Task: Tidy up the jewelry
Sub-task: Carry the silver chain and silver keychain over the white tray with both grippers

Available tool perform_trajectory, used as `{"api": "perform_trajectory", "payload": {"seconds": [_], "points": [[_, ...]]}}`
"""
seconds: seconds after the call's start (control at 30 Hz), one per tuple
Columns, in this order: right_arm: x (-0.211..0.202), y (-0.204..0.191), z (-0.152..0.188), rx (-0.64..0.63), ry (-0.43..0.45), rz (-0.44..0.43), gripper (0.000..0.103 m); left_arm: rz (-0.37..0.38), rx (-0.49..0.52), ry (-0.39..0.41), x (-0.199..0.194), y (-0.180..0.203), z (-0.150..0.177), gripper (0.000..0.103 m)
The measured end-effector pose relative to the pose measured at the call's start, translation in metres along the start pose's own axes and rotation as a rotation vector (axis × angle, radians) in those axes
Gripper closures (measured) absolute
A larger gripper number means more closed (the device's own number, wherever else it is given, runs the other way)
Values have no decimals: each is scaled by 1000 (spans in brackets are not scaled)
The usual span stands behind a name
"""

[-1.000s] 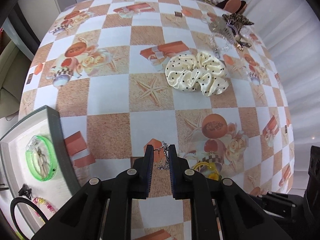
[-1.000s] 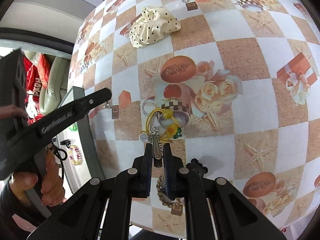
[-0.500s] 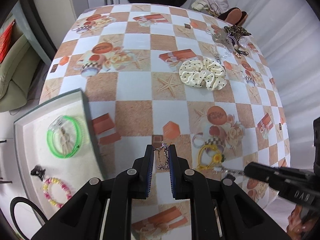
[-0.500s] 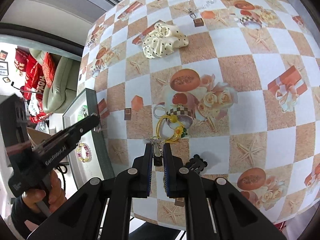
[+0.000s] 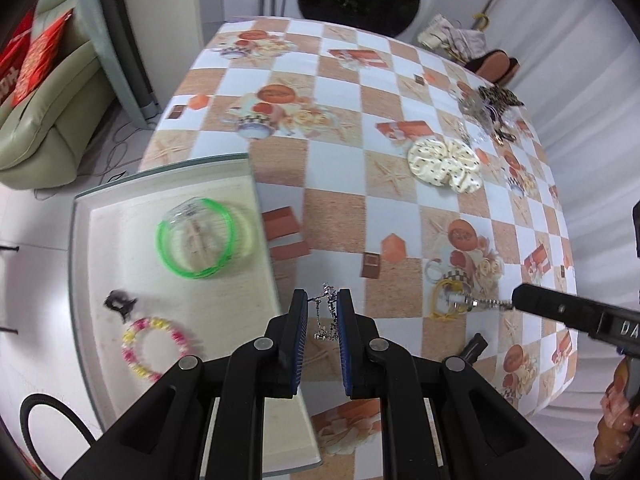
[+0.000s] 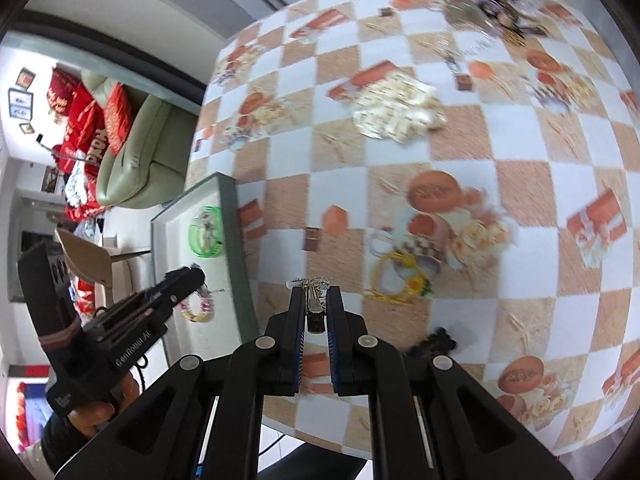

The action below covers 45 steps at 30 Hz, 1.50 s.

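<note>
My left gripper (image 5: 322,312) is shut on a silver chain earring (image 5: 325,316) and holds it in the air just right of the grey tray (image 5: 260,216). The tray holds a green bangle (image 5: 196,238), a pink-yellow bead bracelet (image 5: 154,344) and a small black clip (image 5: 120,303). My right gripper (image 6: 315,300) is shut on a silver hair clip (image 6: 314,308) and holds it above the table, left of a yellow hair tie (image 6: 396,280). The left gripper also shows in the right wrist view (image 6: 188,280), over the tray (image 6: 240,280).
A cream dotted scrunchie (image 5: 444,164) lies mid-table. A pile of keys and hair accessories (image 5: 488,112) sits at the far right. A black claw clip (image 6: 434,344) lies near the table's front edge. A green sofa (image 5: 48,108) stands to the left.
Both grippers have lifted and pulled back left toward the tray with their items. The right gripper's clip has come up off the table, away from the yellow hair tie.
</note>
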State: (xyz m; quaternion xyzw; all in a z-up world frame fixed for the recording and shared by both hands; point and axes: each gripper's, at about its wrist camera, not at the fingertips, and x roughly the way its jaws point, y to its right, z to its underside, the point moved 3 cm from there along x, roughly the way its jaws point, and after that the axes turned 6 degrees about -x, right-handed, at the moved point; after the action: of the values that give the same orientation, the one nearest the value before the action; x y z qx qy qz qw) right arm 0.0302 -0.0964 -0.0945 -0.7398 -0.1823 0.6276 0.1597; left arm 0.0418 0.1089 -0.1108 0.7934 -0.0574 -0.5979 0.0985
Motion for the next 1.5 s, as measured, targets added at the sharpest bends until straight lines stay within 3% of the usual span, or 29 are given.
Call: {"api": "perform_trajectory", "payload": {"seconds": [0.37, 0.77, 1.2, 1.5], "points": [[19, -83, -34, -184, -7, -40, 92, -35, -129, 57, -25, -68, 8, 84], [71, -165, -58, -311, -61, -97, 92, -103, -223, 103, -32, -140, 2, 84], [148, -173, -31, -323, -187, -51, 92, -138, -200, 88, 18, -163, -35, 84], [176, -162, -15, -317, -236, -30, 92, -181, -179, 40, 47, -167, -32, 84]]}}
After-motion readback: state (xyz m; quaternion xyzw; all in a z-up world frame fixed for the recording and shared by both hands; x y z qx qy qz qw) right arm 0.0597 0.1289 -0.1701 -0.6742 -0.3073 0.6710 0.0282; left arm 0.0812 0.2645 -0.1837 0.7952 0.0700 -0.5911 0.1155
